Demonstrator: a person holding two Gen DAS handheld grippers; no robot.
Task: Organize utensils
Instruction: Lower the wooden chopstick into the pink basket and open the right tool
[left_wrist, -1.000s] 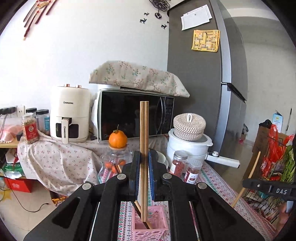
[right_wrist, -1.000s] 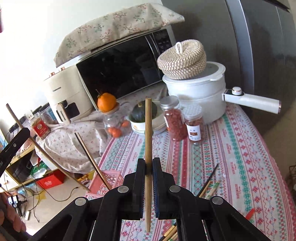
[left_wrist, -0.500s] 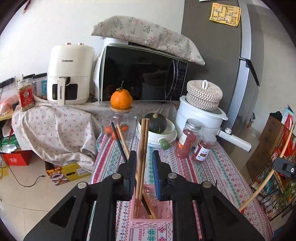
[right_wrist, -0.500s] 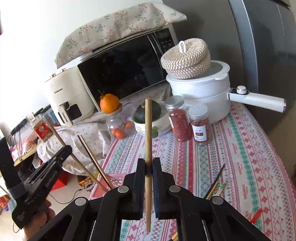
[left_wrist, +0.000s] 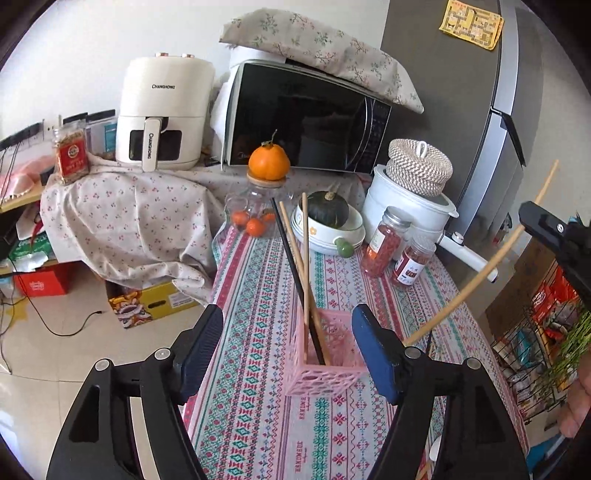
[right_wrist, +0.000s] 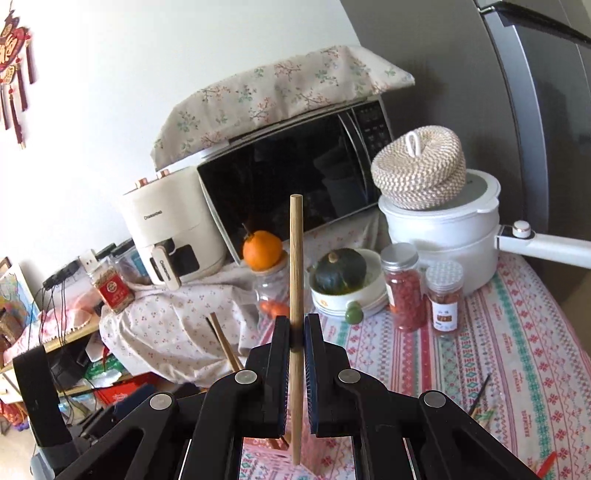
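Observation:
A pink lattice basket (left_wrist: 325, 363) stands on the patterned tablecloth (left_wrist: 258, 295) and holds several chopsticks (left_wrist: 304, 266), wooden and black, leaning back. My left gripper (left_wrist: 288, 350) is open and empty, its jaws wide apart on either side of the basket. My right gripper (right_wrist: 295, 354) is shut on a wooden chopstick (right_wrist: 295, 266) held upright; its lower tip hangs just above the basket (right_wrist: 266, 461). That chopstick also shows in the left wrist view (left_wrist: 480, 273), slanting in from the right.
At the back stand an air fryer (left_wrist: 162, 114), a microwave (left_wrist: 306, 118), a jar topped with an orange (left_wrist: 267, 162), a bowl with a squash (left_wrist: 327, 221), two spice jars (left_wrist: 384, 242) and a white pot (left_wrist: 406, 206). Loose chopsticks (right_wrist: 480, 397) lie on the cloth at right.
My left gripper opened and let its wooden chopsticks drop into the pink basket, then drew back. My right gripper moved left over the basket with its chopstick.

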